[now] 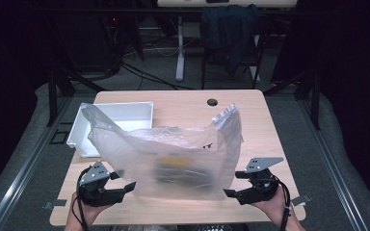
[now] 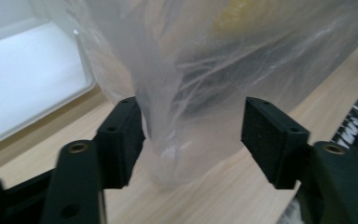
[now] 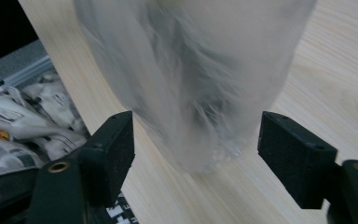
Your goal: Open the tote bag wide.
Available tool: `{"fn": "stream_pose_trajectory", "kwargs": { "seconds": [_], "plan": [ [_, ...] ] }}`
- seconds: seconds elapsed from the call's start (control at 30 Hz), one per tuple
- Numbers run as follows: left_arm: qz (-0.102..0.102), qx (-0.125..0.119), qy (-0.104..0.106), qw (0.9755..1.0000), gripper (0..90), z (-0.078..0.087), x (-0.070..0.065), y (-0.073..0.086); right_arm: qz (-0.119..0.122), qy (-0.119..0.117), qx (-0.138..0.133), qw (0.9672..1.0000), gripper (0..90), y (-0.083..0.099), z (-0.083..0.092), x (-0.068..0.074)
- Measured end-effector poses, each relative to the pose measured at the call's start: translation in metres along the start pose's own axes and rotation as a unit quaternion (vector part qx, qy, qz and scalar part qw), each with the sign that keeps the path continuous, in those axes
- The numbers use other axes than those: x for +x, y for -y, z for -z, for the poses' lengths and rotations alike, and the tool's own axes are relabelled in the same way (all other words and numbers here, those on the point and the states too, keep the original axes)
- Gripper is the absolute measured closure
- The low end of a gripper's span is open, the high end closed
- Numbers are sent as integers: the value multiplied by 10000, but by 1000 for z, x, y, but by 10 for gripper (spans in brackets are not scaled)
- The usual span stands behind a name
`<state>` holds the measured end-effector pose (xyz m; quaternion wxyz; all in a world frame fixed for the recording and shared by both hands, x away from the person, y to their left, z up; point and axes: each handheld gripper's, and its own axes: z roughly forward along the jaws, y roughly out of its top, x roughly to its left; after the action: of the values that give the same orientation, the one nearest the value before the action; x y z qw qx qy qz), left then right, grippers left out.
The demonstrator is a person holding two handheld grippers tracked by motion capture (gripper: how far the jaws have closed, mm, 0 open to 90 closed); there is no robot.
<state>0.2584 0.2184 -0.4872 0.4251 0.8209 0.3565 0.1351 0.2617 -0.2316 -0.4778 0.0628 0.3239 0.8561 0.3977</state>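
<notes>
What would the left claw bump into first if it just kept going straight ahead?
Most likely the clear plastic bag: its bottom corner already sits between the left claw's open jaws, apparently touching one pad.

A lab-style recording room, dim and curtained off in black.

A light wooden table [image 1: 183,108] with a cable hole [image 1: 212,102] stands on grey floor between metal rails [image 1: 19,168], with dark drapes closing in both sides. Behind it, loose cables [image 1: 144,72] trail across the floor past the white leg of another desk [image 1: 179,48], and a dark jacket [image 1: 229,29] hangs over a chair. A white plastic bin [image 1: 120,115] sits on the table, and the overhead lighting falls on the tabletop alone, as in a test rig rather than a home.
</notes>
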Motion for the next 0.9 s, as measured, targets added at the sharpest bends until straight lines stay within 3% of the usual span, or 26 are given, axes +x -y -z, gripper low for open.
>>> {"fn": "stream_pose_trajectory", "kwargs": {
  "seconds": [0.1, 0.2, 0.3, 0.33, 0.4, 0.57, 0.63, 0.73, 0.77, 0.8, 0.9],
  "plan": [
    [28, -45, -63, 10000, 531, -9, 0, -5, 42, 35, -168, 9998, 368, -2, 3, 7],
    [26, -91, -156, 9998, 598, -14, 1, -9, 76, 147, -452, 9988, 498, -7, 8, 10],
    [53, -96, -150, 9998, 644, -16, 3, -10, 77, 204, -628, 9978, 579, -13, 12, 8],
    [31, -54, -119, 9999, 655, -19, 4, -11, 14, 256, -790, 9965, 657, -19, 13, 5],
    [50, -46, -82, 9999, 675, -22, 7, -12, -48, 238, -837, 9962, 722, -23, 9, -1],
    [148, 38, -27, 9999, 710, -31, 13, -15, -195, 233, -641, 9975, 794, -27, -2, -14],
    [253, 172, 101, 9995, 717, -43, 19, -16, -386, 149, -462, 9981, 811, -29, -12, -24],
    [241, 323, 191, 9990, 718, -52, 21, -17, -467, 121, -328, 9983, 819, -29, -21, -29],
    [256, 387, 222, 9987, 718, -54, 21, -16, -586, 131, -209, 9980, 819, -29, -32, -32],
    [177, 511, 242, 9982, 717, -59, 22, -17, -501, 98, -36, 9987, 819, -29, -33, -34],
    [213, 661, 262, 9972, 717, -64, 23, -15, -535, 69, 53, 9985, 819, -30, -39, -38]
  ]
}}
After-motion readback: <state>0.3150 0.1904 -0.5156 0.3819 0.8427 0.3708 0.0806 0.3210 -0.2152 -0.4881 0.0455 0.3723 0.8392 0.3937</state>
